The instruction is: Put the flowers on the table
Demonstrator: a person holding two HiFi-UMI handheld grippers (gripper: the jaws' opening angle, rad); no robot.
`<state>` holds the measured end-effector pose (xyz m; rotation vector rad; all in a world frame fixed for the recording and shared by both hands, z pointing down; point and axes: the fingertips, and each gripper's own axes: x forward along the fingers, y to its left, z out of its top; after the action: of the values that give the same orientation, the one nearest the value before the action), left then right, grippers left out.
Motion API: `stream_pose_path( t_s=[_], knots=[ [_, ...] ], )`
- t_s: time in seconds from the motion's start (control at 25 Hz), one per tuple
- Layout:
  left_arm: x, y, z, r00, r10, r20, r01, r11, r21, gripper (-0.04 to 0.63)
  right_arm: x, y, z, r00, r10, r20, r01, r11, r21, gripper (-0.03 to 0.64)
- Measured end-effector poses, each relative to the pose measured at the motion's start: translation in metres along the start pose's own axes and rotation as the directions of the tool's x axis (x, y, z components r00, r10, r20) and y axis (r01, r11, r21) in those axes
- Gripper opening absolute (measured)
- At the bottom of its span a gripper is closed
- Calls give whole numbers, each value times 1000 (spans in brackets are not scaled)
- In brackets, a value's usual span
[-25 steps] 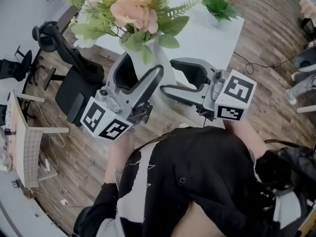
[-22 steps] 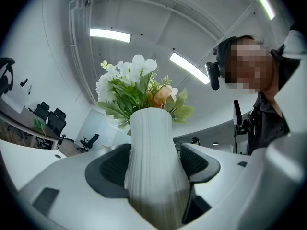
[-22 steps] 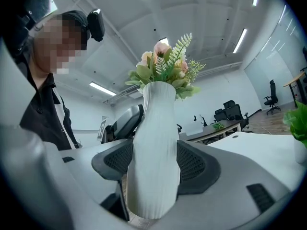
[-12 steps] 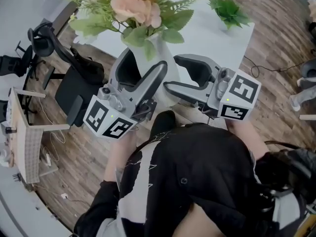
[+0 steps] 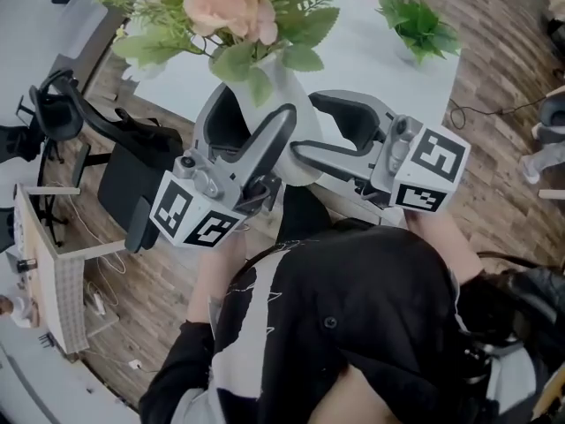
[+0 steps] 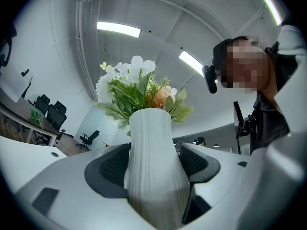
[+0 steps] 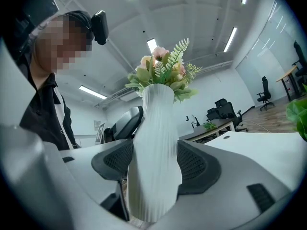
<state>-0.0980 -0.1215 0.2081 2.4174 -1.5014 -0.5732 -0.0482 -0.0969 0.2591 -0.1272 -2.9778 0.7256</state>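
Observation:
A white ribbed vase [image 5: 284, 91] holds pink and white flowers [image 5: 231, 9] with green leaves. Both grippers clamp it from opposite sides, lifted above the near edge of the white table [image 5: 371, 56]. My left gripper [image 5: 250, 122] is shut on the vase's body, and the left gripper view shows the vase [image 6: 153, 171] pressed between the dark pads [image 6: 108, 169]. My right gripper [image 5: 305, 131] is shut on it too, with the vase [image 7: 153, 169] filling the gap between its pads [image 7: 196, 166]. The vase's base is hidden behind the jaws.
A small green plant [image 5: 420, 26] stands on the table's far right part. A black office chair [image 5: 132, 170] sits left of the table on the wooden floor [image 5: 494, 78]. A light wooden rack [image 5: 53, 281] is at the far left. My dark clothing fills the bottom.
The table and plant have slid nearer and to the right in the head view, while the chair has drifted left. Both grippers keep their hold on the vase.

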Motion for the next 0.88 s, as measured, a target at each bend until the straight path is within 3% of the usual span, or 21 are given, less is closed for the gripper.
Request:
stream_pose_path(
  t_s=[0.24, 0.4, 0.68, 0.88],
  knots=[
    [-22, -25, 3, 1000, -21, 22, 18, 993, 118, 341, -2, 25, -11, 999, 34, 27, -32, 998, -62, 296],
    [-33, -46, 1, 999, -32, -6, 32, 986, 165, 341, -8, 44, -18, 999, 24, 43, -22, 998, -56, 296],
    [-17, -12, 4, 997, -65, -42, 68, 995, 68, 341, 7, 18, -8, 992, -69, 109, 68, 998, 12, 296],
    [-15, -6, 1, 990, -125, -71, 129, 990, 62, 341, 12, 15, -11, 986, -117, 118, 119, 993, -6, 296]
  ],
)
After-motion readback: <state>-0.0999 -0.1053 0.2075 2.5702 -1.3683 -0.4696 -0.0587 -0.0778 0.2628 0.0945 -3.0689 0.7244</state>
